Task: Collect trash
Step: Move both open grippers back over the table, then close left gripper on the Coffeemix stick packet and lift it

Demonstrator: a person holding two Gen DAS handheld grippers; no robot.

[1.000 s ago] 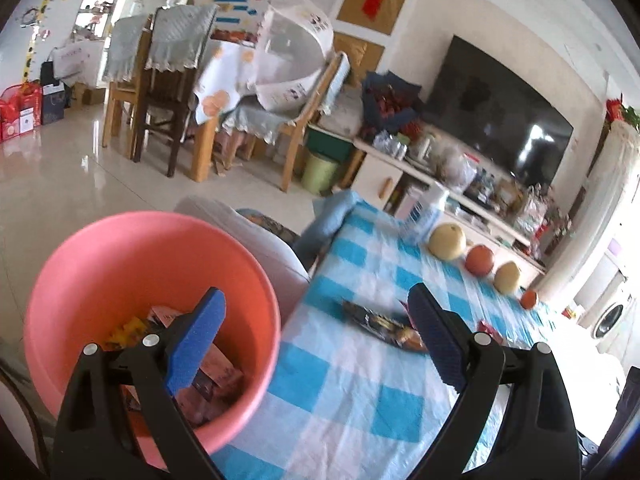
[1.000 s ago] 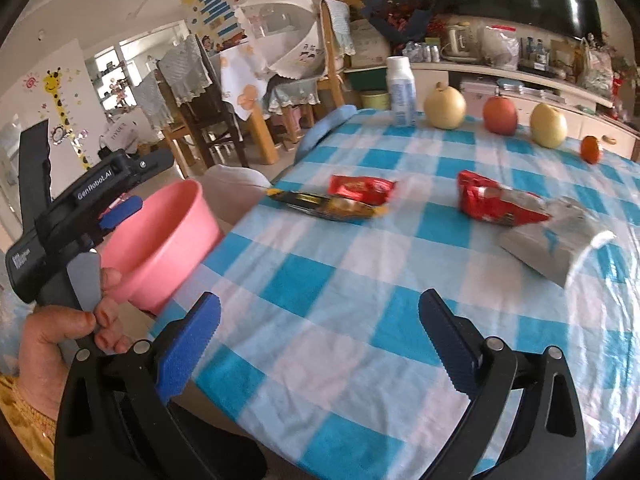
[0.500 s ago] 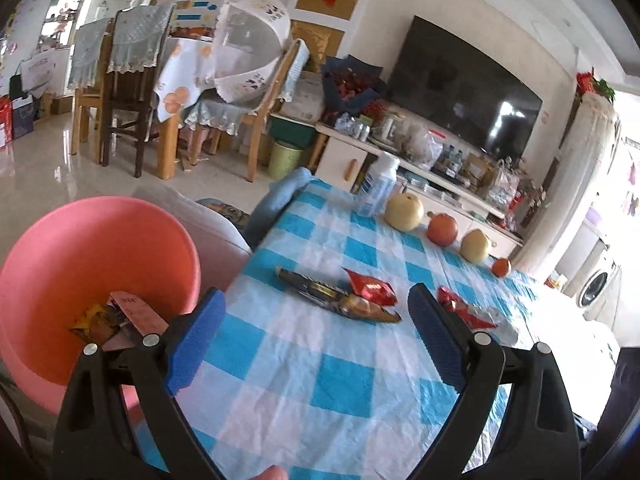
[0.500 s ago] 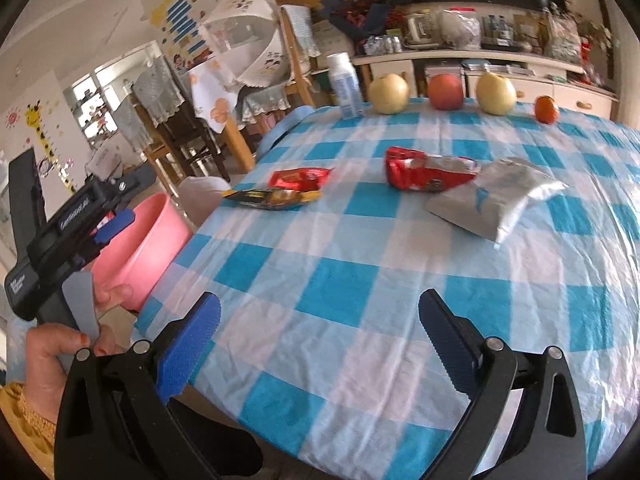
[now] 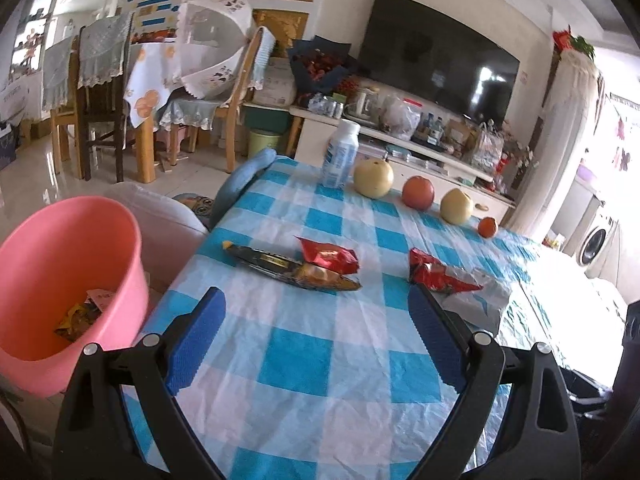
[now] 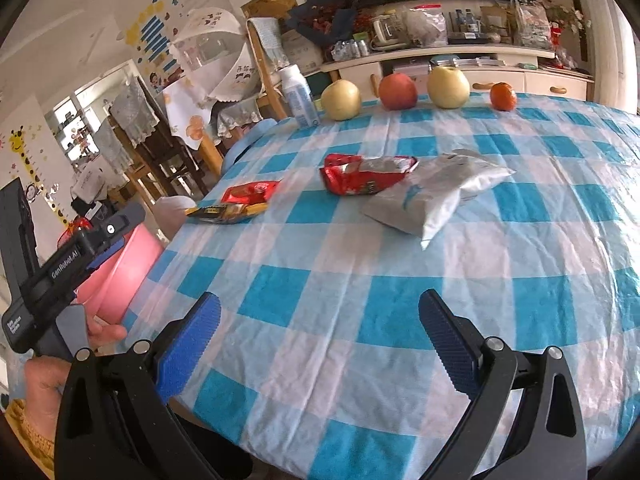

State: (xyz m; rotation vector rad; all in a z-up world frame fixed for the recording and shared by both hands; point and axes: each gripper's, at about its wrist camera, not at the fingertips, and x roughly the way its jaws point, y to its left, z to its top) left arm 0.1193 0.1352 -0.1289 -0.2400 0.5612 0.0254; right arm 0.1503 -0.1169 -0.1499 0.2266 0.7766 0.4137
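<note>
Both pairs of fingers are spread wide and nothing is held in them. The left gripper (image 5: 314,328) is held above the near part of the counter (image 5: 296,364), which is covered with a blue checked cloth, and the pink bin (image 5: 60,280) with some wrappers inside is found beside the counter edge, on its left. Straight ahead of the left fingers a dark long wrapper (image 5: 288,268) is seen; its long axis lies across the line of the fingers, from left to right. A small red wrapper (image 5: 328,258) is touching it behind. The right gripper (image 6: 318,332) is pointed more to the silver bag (image 6: 432,196), against which a red packet (image 6: 360,178) is lying. The left gripper is judged nearer to the dark wrapper. At the far edge the fruit (image 6: 396,90) is lined up.
</note>
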